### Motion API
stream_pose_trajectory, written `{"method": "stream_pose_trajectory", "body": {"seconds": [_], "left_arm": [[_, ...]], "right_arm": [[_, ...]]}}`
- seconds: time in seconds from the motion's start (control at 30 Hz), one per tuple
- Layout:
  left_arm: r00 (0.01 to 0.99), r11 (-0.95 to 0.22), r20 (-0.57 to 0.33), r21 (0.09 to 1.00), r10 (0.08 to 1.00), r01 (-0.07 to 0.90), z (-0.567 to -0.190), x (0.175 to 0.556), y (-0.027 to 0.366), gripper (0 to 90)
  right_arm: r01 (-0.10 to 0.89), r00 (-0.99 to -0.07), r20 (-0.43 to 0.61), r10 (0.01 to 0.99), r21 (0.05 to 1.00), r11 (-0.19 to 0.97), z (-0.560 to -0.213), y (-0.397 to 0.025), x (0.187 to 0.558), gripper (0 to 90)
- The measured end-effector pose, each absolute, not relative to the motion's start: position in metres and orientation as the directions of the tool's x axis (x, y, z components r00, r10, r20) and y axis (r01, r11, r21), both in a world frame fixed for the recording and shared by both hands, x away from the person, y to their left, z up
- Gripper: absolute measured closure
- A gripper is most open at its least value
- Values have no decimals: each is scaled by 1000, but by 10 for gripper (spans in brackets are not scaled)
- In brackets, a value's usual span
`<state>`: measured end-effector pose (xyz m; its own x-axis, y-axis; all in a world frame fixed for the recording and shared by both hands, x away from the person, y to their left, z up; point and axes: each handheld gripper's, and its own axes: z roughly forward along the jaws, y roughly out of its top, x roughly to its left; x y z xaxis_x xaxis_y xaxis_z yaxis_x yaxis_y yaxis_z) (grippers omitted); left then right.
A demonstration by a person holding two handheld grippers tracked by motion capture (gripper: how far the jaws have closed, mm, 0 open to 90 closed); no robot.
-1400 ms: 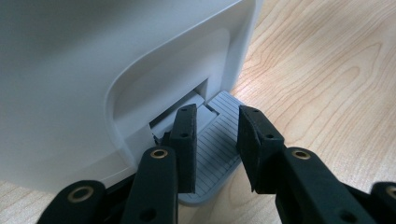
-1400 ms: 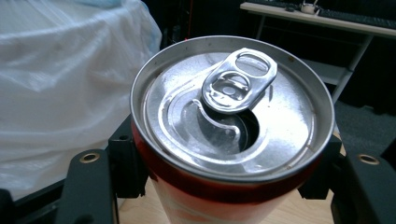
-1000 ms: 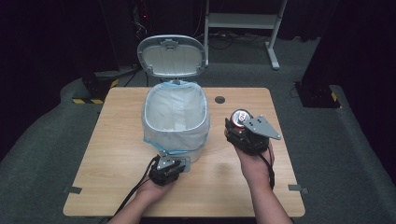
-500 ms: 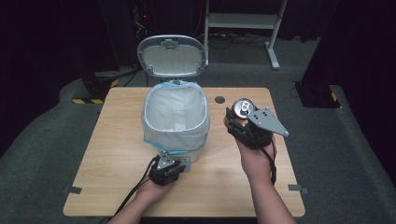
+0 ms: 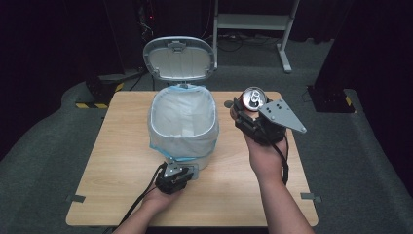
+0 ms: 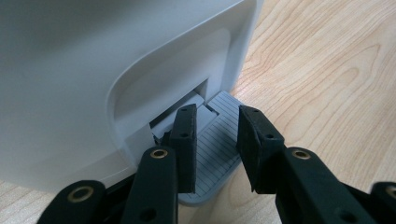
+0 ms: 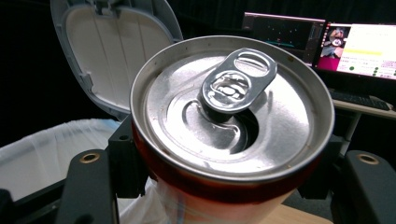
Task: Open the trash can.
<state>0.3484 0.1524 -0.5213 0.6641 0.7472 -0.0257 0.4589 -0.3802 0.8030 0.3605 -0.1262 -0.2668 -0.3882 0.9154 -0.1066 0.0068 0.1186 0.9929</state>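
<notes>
The light wooden table (image 5: 122, 146) carries a pale grey pedal bin (image 5: 183, 127) lined with a white plastic bag, its grey hinged lid (image 5: 179, 57) standing open and tipped back on the far side. The bin mouth faces straight up, and the liner looks nearly empty save for a small pale scrap at the bottom.

At the bin's near foot, the left gripper (image 5: 174, 176) sits low on the table. In the left gripper view its two black jaws stand a little apart, one on each side of the ribbed grey foot pedal (image 6: 219, 144); they rest over it, not clamped on it, and I judge they are pressing it down to keep the lid up.

The right gripper (image 5: 249, 116) hovers to the right of the bin, raised above the tabletop, with its jaws closed on the sides of a red-and-silver aluminium drink can (image 7: 231, 135). The can stands roughly upright, its long axis vertical and its silver top with the pull tab (image 7: 238, 79) facing up.

The bin opening lies to the left of the can and below it, with the rim near but not touching. The right hand is the one that must carry the can sideways over the liner before letting go.
</notes>
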Motion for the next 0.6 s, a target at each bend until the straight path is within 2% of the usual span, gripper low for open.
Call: {"method": "stream_pose_trajectory", "body": {"seconds": [0.6], "left_arm": [[664,-382,-26,801,747,461,-521,348,152,680]], "right_arm": [[-10,-440,-99,893,994,105,-250,-98,373,339]]}}
